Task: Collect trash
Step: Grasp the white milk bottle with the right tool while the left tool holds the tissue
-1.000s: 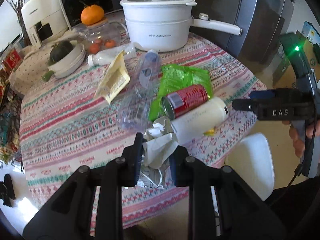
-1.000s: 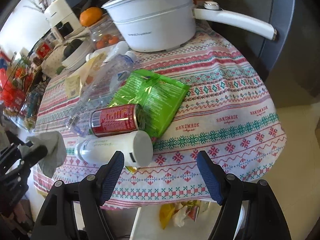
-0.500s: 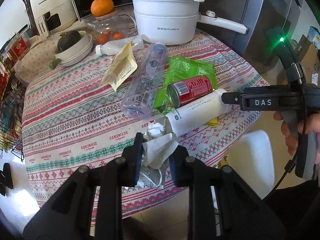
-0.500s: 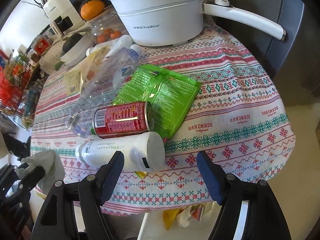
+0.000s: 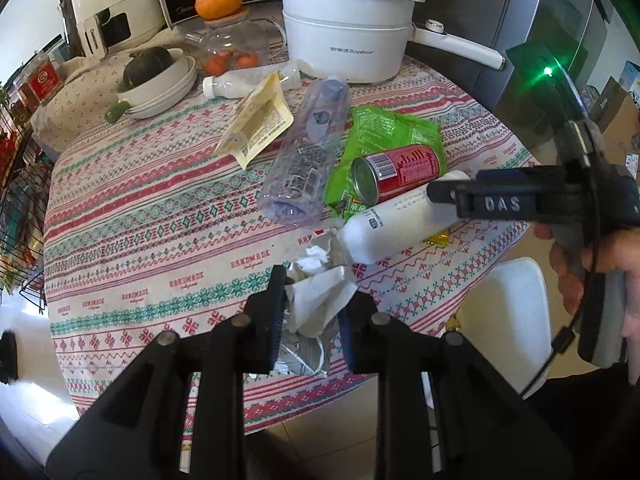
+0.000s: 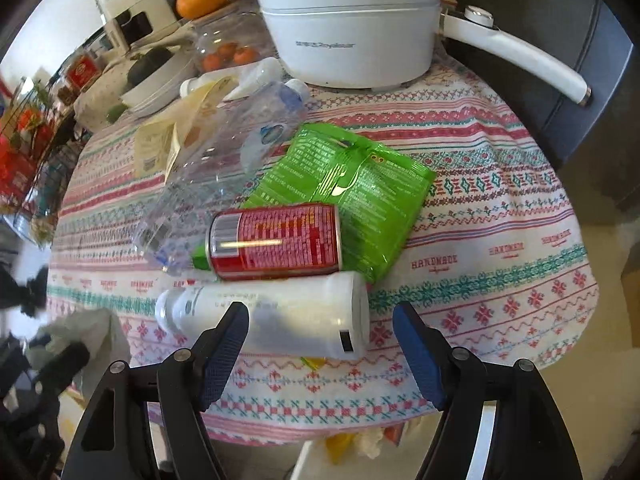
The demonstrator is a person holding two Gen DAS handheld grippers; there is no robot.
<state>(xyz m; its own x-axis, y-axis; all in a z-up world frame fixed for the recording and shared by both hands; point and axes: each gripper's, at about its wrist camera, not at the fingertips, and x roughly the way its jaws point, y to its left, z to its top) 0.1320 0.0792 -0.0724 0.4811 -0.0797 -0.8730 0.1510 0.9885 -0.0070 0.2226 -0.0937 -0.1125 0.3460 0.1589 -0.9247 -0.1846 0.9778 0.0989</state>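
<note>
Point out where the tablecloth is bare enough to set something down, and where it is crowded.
Bare: the near-left stretch of tablecloth, between the clear plastic bottle and the table edge; and the right side, past the green snack bag. Crowded: the middle, where red can and white bottle lie touching, and the back around the white pot.

A round table (image 5: 132, 216) wears a tablecloth (image 6: 500, 184) banded in red, green and white patterns. A dark grey cabinet front (image 5: 500, 8) stands behind it. Pale tiled floor (image 5: 320, 440) shows below the table edge. Cardboard boxes (image 5: 616, 116) sit far right. Bright daylight falls from the left.
</note>
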